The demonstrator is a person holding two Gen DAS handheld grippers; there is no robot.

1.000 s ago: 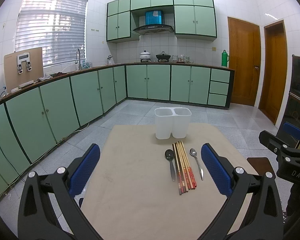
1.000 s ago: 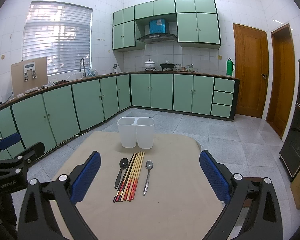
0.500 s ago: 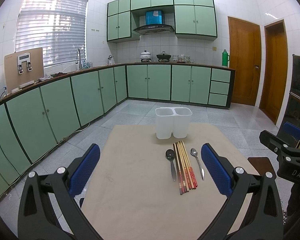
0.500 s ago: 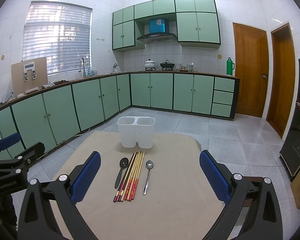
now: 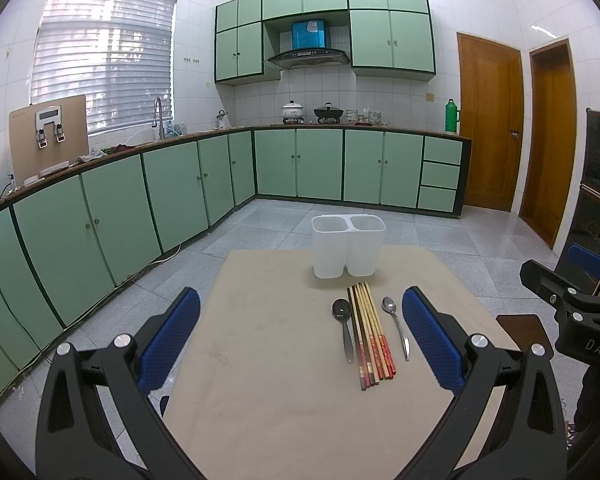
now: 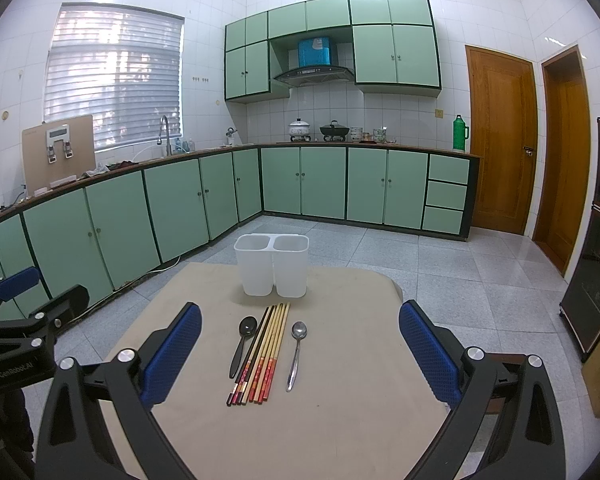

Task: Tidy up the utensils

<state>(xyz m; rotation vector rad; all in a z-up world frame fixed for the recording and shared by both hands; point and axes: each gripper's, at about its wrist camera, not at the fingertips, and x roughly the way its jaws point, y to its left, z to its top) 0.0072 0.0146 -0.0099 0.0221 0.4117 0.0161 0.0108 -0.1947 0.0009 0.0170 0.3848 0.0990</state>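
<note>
A white two-compartment utensil holder (image 5: 347, 246) (image 6: 272, 264) stands upright at the far side of a beige table (image 5: 268, 360) (image 6: 340, 400). In front of it lie a black spoon (image 5: 343, 328) (image 6: 242, 342), a bundle of several chopsticks (image 5: 370, 334) (image 6: 262, 354) and a silver spoon (image 5: 396, 326) (image 6: 296, 350). My left gripper (image 5: 300, 332) is open and empty, above the near table, left of the utensils. My right gripper (image 6: 300, 344) is open and empty, with the utensils between its fingers further ahead. Each gripper shows at the edge of the other's view.
Green kitchen cabinets (image 5: 172, 196) run along the left and back walls. Wooden doors (image 5: 488, 128) are at the back right. A dark cabinet (image 6: 596, 240) stands at the right. Tiled floor surrounds the table.
</note>
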